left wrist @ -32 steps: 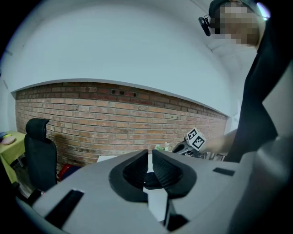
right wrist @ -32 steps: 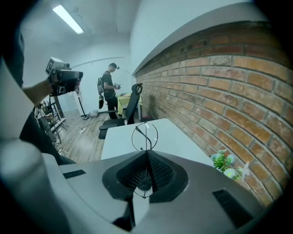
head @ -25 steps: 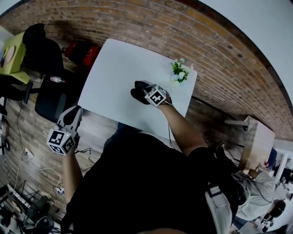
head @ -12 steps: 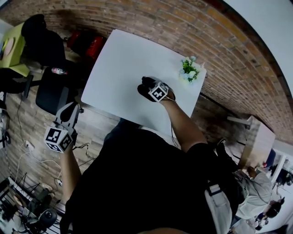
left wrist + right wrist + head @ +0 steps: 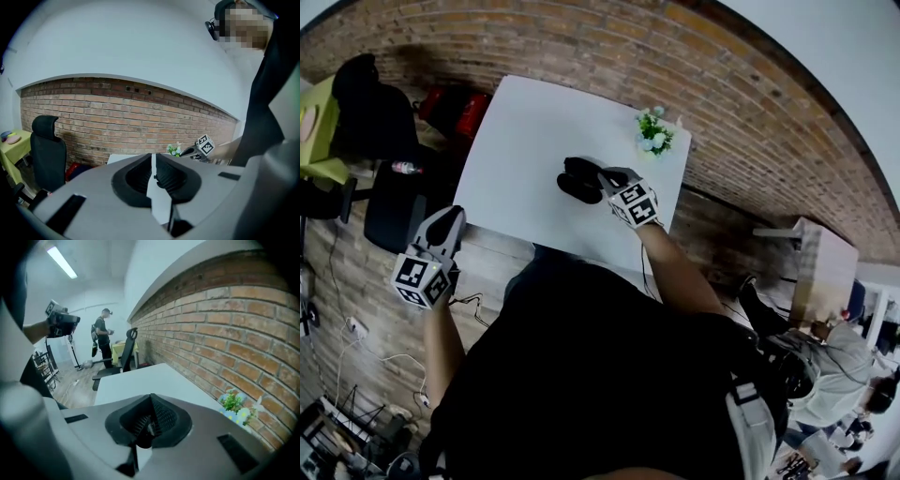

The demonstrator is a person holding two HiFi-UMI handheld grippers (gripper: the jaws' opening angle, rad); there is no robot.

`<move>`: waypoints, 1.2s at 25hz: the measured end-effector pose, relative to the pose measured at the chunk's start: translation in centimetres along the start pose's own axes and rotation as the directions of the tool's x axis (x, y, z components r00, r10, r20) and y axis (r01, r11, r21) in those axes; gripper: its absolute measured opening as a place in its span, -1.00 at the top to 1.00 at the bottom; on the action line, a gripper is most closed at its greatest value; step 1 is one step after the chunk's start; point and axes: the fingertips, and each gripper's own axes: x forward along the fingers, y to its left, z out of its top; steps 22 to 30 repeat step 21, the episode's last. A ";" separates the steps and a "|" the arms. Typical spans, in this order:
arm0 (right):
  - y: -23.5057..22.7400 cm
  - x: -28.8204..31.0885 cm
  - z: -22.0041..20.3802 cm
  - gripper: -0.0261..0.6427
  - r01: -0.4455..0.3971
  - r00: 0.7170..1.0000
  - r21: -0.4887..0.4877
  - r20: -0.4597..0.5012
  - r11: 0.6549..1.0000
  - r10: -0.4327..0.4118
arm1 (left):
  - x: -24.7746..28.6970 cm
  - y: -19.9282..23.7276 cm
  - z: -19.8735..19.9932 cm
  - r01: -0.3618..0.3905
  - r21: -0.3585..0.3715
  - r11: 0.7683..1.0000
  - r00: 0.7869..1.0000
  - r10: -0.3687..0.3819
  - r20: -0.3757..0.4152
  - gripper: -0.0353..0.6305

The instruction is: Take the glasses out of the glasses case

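A black glasses case (image 5: 574, 180) lies on the white table (image 5: 525, 131), near its middle, and shows as two dark lobes. My right gripper (image 5: 602, 176) reaches its right end, jaws closed, marker cube toward me. In the right gripper view, that gripper (image 5: 150, 404) has its pads meeting at the tips, with a small dark piece (image 5: 141, 440) pinched lower between them. The glasses themselves are hidden. My left gripper (image 5: 450, 217) hangs off the table's left edge over the floor. In its own view, the left gripper (image 5: 153, 161) is shut on nothing.
A small pot of white flowers (image 5: 653, 134) stands at the table's far right corner by the brick wall. A black office chair (image 5: 380, 103) and a red object (image 5: 455, 111) sit left of the table. A wooden cabinet (image 5: 820, 272) stands right. A person (image 5: 101, 331) stands far off.
My right gripper has drawn back a little toward me and the right; more of the case now shows beyond its jaws. The left gripper stays low beside the table.
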 end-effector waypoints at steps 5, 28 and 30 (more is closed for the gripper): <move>0.7 -6.5 3.4 0.87 0.043 0.991 -0.004 0.125 0.999 -0.043 | 0.1 -3.8 0.5 0.035 0.033 0.999 0.999 -0.036 0.034 0.79; 3.0 -18.9 4.2 0.88 0.089 0.955 0.003 0.284 0.996 -0.086 | -1.7 -13.5 -0.7 0.083 0.072 0.994 0.993 -0.089 0.076 0.79; 3.0 -18.9 4.2 0.88 0.089 0.955 0.003 0.284 0.996 -0.086 | -1.7 -13.5 -0.7 0.083 0.072 0.994 0.993 -0.089 0.076 0.79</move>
